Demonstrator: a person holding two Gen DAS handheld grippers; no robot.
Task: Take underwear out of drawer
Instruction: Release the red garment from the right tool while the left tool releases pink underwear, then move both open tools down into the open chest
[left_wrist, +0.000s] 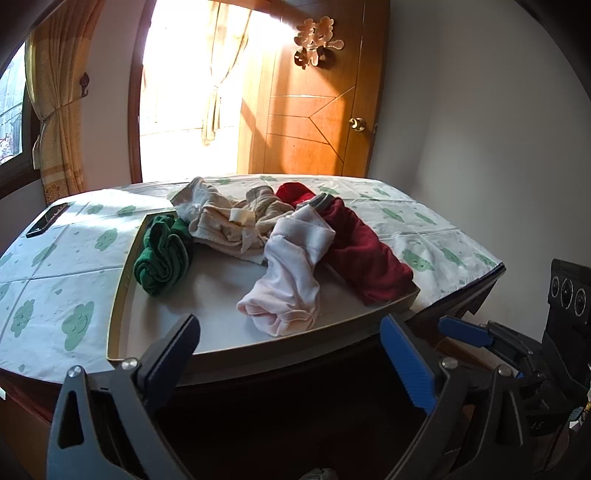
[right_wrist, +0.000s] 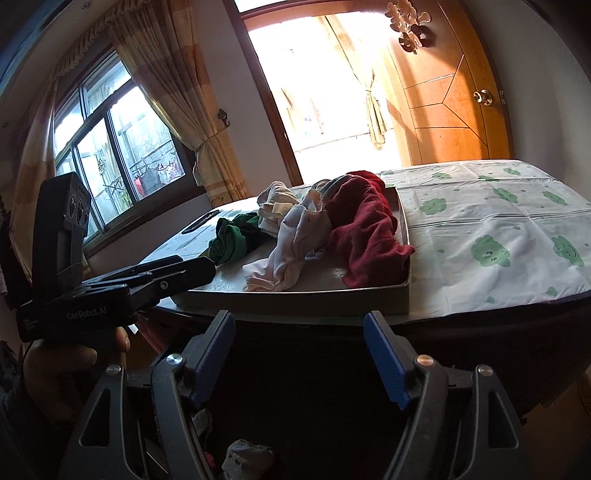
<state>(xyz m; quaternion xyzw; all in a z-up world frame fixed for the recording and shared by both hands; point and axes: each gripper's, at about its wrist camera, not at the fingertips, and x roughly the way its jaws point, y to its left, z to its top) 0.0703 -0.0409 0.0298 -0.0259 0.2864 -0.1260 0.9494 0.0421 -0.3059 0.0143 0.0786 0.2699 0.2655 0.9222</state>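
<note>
Sunlit through the open doorway (left_wrist: 192, 92) and the curtained window (right_wrist: 110, 147), the bedroom holds a cabinet top covered by a white cloth printed with green clouds (left_wrist: 66, 288). On that cloth sits a shallow grey tray (left_wrist: 122, 288), and the underwear lies in it: a rolled green pair (left_wrist: 162, 254) at the left, a beige bundle (left_wrist: 225, 225) behind, a pale pink pair (left_wrist: 288, 273) in the middle and a dark red pair (left_wrist: 362, 251) draped over the right rim.

Both tongs stand released and empty, below and in front of the tray's near edge. The left gripper (left_wrist: 291, 354) has its blue pads spread wide; the right gripper (right_wrist: 299, 350) is parted somewhat less. Neither touches any cloth.

No drawer shows clearly; the dark space under the cabinet top may be it, and a pale crumpled fabric (right_wrist: 247, 458) shows down there in the right wrist view. If another piece is to come out, it pays to dip one gripper low, pinch a thick fold rather than a loose hem, and lift clear before swinging to the tray
</note>
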